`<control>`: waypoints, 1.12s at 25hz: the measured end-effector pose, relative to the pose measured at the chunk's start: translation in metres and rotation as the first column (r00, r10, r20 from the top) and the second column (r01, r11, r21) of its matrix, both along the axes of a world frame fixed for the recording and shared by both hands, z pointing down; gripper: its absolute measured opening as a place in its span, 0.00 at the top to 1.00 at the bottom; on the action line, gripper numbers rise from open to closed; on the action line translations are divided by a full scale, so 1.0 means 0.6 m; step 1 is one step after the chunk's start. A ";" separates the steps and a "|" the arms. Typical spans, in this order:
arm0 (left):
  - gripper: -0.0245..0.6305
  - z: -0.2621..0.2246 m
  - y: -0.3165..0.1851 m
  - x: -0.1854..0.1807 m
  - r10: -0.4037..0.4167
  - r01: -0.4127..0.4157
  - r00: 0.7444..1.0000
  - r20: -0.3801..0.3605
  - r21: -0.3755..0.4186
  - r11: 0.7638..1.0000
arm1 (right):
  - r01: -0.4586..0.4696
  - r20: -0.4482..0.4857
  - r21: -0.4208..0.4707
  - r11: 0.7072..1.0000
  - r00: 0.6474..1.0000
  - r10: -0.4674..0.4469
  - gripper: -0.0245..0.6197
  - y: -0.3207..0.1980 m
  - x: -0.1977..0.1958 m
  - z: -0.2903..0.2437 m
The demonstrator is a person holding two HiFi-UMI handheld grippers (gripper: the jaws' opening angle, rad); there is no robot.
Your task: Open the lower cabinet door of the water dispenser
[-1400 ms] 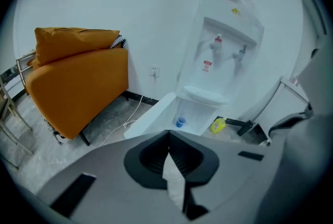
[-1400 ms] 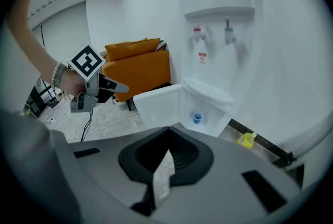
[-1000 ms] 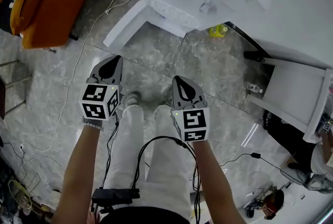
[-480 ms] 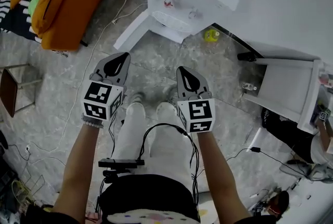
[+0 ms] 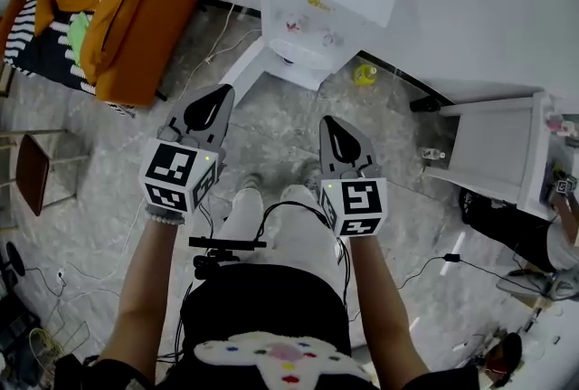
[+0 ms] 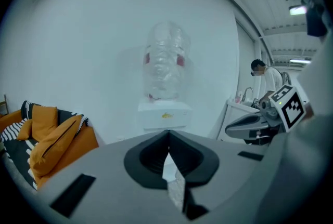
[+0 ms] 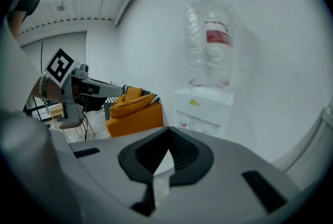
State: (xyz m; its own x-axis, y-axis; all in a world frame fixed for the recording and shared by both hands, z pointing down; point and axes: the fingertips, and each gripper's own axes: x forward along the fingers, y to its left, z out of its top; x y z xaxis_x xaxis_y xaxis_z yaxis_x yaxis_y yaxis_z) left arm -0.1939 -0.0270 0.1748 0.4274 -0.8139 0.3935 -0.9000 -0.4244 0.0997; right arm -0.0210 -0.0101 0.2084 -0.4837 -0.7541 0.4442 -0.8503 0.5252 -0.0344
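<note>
The white water dispenser (image 5: pixel 327 4) stands by the far wall with a clear bottle (image 6: pixel 165 64) on top. Its lower cabinet door (image 5: pixel 242 64) hangs swung out to the left over the floor. My left gripper (image 5: pixel 215 99) and right gripper (image 5: pixel 336 133) are held side by side in the air, well short of the dispenser and touching nothing. Both are shut, with nothing between the jaws. In the left gripper view my gripper (image 6: pixel 167 153) faces the dispenser (image 6: pixel 165 114); the right gripper view shows that gripper (image 7: pixel 167 150) before the dispenser (image 7: pixel 205 106).
An orange armchair (image 5: pixel 136 17) with a striped cushion stands at the left, a brown stool (image 5: pixel 36 171) nearer. A yellow object (image 5: pixel 365 74) lies on the floor right of the dispenser. A white cabinet (image 5: pixel 502 148) and a person (image 5: pixel 525 239) are at the right. Cables trail across the floor.
Both grippers have risen, still shut, and the head view has pulled up and back, so the dispenser looks smaller and farther. The cabinet door stays swung out.
</note>
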 end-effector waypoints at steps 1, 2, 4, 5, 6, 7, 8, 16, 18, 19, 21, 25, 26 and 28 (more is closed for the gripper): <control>0.94 -0.015 0.002 0.000 0.009 -0.009 1.000 0.003 0.016 1.000 | -0.005 0.004 0.012 1.000 1.000 0.005 0.96 0.004 0.001 -0.013; 0.94 -0.030 0.005 -0.001 0.019 -0.019 1.000 0.008 0.033 0.999 | -0.008 0.006 0.023 1.000 1.000 0.008 0.96 0.007 0.001 -0.026; 0.94 -0.057 0.011 -0.005 0.033 -0.034 0.999 0.020 0.063 0.997 | -0.012 0.011 0.046 0.999 1.000 0.012 0.96 0.013 0.001 -0.050; 0.94 -0.069 0.016 -0.008 0.036 -0.037 0.999 0.024 0.074 0.997 | -0.014 0.016 0.057 0.998 1.000 0.013 0.96 0.017 0.000 -0.062; 0.94 -0.080 0.021 -0.012 0.035 -0.038 0.999 0.026 0.084 0.996 | -0.015 0.022 0.068 0.998 1.000 0.014 0.96 0.022 0.000 -0.073; 0.94 -0.091 0.025 -0.016 0.032 -0.035 0.999 0.028 0.095 0.995 | -0.016 0.025 0.079 0.997 1.000 0.014 0.96 0.026 -0.001 -0.083; 0.94 -0.102 0.028 -0.020 0.026 -0.029 0.999 0.029 0.109 0.994 | -0.016 0.026 0.089 0.996 1.000 0.014 0.96 0.029 -0.001 -0.092; 0.94 -0.152 0.065 -0.044 0.014 -0.019 0.999 0.032 0.160 0.987 | -0.017 0.028 0.137 0.990 1.000 0.014 0.96 0.055 -0.016 -0.147; 0.94 -0.157 0.073 -0.045 0.025 -0.030 0.999 0.033 0.159 0.987 | -0.012 0.028 0.142 0.990 1.000 0.008 0.96 0.059 -0.023 -0.154; 0.94 -0.160 0.075 -0.045 0.032 -0.037 0.999 0.033 0.161 0.986 | -0.010 0.029 0.144 0.990 1.000 0.006 0.96 0.060 -0.025 -0.157; 0.94 -0.170 0.077 -0.042 0.045 -0.050 0.998 0.033 0.178 0.983 | -0.007 0.035 0.154 0.988 0.999 0.002 0.96 0.061 -0.031 -0.165; 0.94 -0.174 0.088 -0.037 0.063 -0.068 0.997 0.032 0.183 0.981 | -0.011 0.034 0.172 0.985 0.999 0.005 0.96 0.066 -0.035 -0.179; 0.94 -0.175 0.091 -0.035 0.066 -0.070 0.997 0.029 0.184 0.980 | -0.011 0.032 0.176 0.984 0.999 0.006 0.96 0.067 -0.035 -0.182; 0.94 -0.175 0.095 -0.034 0.070 -0.074 0.997 0.028 0.183 0.980 | -0.008 0.016 0.180 0.984 1.000 0.005 0.96 0.070 -0.034 -0.186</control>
State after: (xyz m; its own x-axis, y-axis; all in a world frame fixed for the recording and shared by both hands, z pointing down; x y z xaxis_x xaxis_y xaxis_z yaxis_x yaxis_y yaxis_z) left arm -0.2144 0.0302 0.0696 0.4806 -0.8407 0.2496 -0.8674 -0.4975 -0.0055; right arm -0.0416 0.0317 0.0968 -0.4843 -0.8244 0.2931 -0.8539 0.5183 0.0471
